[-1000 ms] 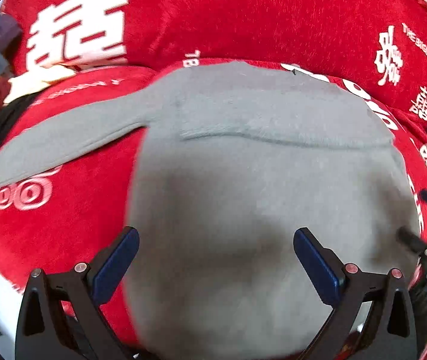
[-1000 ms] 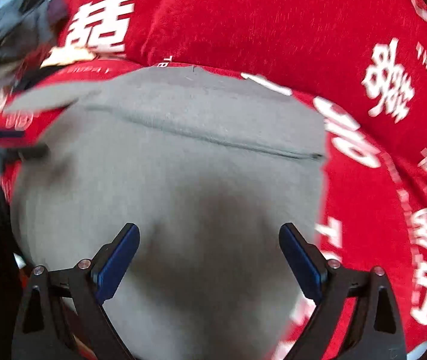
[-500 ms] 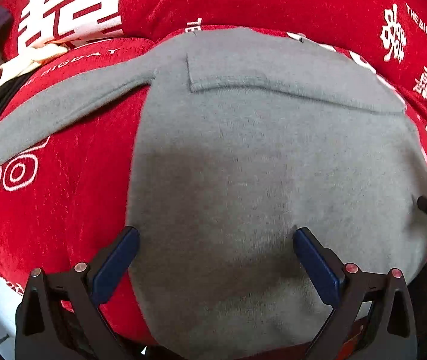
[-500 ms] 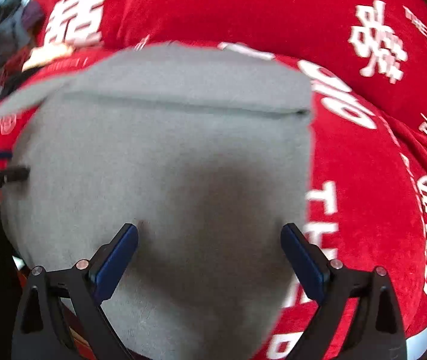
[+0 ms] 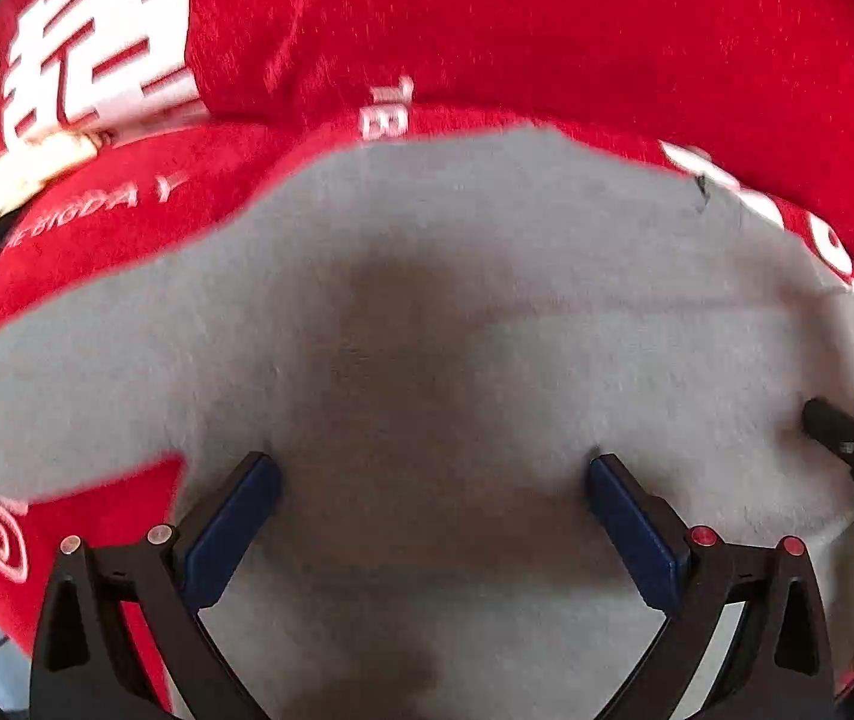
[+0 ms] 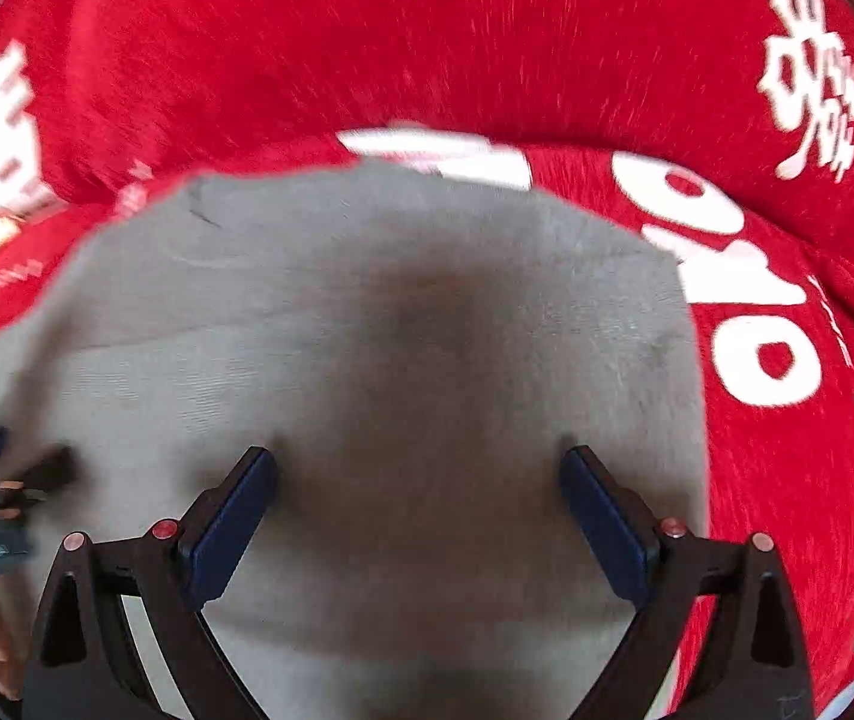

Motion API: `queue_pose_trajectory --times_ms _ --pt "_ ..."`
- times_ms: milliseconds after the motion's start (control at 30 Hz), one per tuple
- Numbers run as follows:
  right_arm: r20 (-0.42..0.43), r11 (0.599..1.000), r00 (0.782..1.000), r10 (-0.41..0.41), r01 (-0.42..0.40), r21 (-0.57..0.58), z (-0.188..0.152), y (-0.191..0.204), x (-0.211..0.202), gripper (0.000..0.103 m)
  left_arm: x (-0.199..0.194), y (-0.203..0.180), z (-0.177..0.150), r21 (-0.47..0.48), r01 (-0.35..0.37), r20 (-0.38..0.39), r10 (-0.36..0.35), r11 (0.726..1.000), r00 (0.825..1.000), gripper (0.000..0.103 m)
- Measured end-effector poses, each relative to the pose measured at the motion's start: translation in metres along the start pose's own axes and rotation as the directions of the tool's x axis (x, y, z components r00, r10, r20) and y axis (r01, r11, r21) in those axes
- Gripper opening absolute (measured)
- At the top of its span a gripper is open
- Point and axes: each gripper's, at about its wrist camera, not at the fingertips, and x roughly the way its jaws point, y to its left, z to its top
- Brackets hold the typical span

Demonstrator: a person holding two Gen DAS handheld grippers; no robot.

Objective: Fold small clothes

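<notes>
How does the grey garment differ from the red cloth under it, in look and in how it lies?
The grey garment is plain, with no print; the red cloth carries white characters and letters. The grey garment lies on top, with a sleeve reaching to the left; the red cloth spreads out beyond it on the left, right and far sides. Both look soft and fuzzy.

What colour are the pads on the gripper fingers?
Dark blue pads on black fingers, clearest in the left wrist view.

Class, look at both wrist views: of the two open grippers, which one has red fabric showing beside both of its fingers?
The left gripper: the red cover appears beside both fingers. The right gripper has red only past its right finger; the grey garment fills its left.
</notes>
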Motion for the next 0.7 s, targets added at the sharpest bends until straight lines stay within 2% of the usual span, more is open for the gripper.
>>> queue_pose_trajectory --times_ms 33,67,167,233,333,400,433,467,500,567,633,700 --pt "0.041 1.0 0.999 -0.001 0.002 -0.014 0.004 0.0 0.002 0.099 0.003 0.006 0.003 -0.014 0.028 -0.005 -0.028 1.0 1.0 0.103" --pt "0.047 1.0 0.999 -0.006 0.007 -0.019 0.008 0.0 0.006 0.1 0.003 0.009 0.005 -0.018 0.031 0.0 -0.031 0.999 1.0 0.103" --pt "0.038 0.999 0.999 -0.036 0.036 -0.003 0.021 0.0 0.014 0.102 0.002 0.017 0.01 -0.044 0.043 -0.009 -0.043 0.998 0.999 0.103" --pt "0.019 0.998 0.999 -0.048 0.047 0.044 0.021 0.003 0.006 0.102 -0.008 0.021 0.006 -0.071 0.044 0.016 -0.043 0.997 0.999 0.103" --pt "0.065 0.995 0.997 0.04 -0.046 0.084 0.003 0.013 -0.015 0.102 -0.015 0.016 -0.008 -0.05 0.071 0.038 -0.069 0.996 0.997 0.103" --pt "0.078 0.997 0.995 0.055 -0.059 0.058 -0.011 0.027 -0.023 0.102 -0.007 0.016 -0.017 -0.021 0.043 0.019 -0.043 0.999 0.999 0.103" --pt "0.077 0.998 0.996 0.054 -0.057 0.033 -0.017 0.037 -0.024 0.102 -0.009 0.015 -0.021 0.002 0.038 0.066 -0.038 0.999 0.997 0.103" --pt "0.064 0.999 0.997 0.049 -0.049 -0.001 -0.023 0.046 -0.021 0.102 -0.012 0.017 -0.023 0.003 0.039 0.061 -0.04 0.999 0.997 0.103" --pt "0.041 0.998 0.999 0.023 -0.021 -0.055 -0.03 0.056 -0.015 0.102 -0.014 0.02 -0.023 -0.011 0.049 0.046 -0.049 0.999 0.998 0.103" --pt "0.099 0.992 0.995 -0.028 0.04 -0.118 -0.038 0.065 -0.02 0.102 -0.026 0.036 -0.023 -0.069 0.087 0.04 -0.084 0.994 0.996 0.103" --pt "0.061 0.995 0.998 -0.027 0.033 -0.092 -0.036 0.063 -0.022 0.102 -0.043 0.058 -0.026 -0.126 0.093 0.089 -0.083 0.988 0.993 0.103" --pt "0.066 0.997 0.998 -0.013 0.018 -0.069 -0.037 0.062 -0.032 0.102 -0.064 0.101 -0.036 -0.222 0.064 0.147 -0.032 0.973 0.989 0.103"
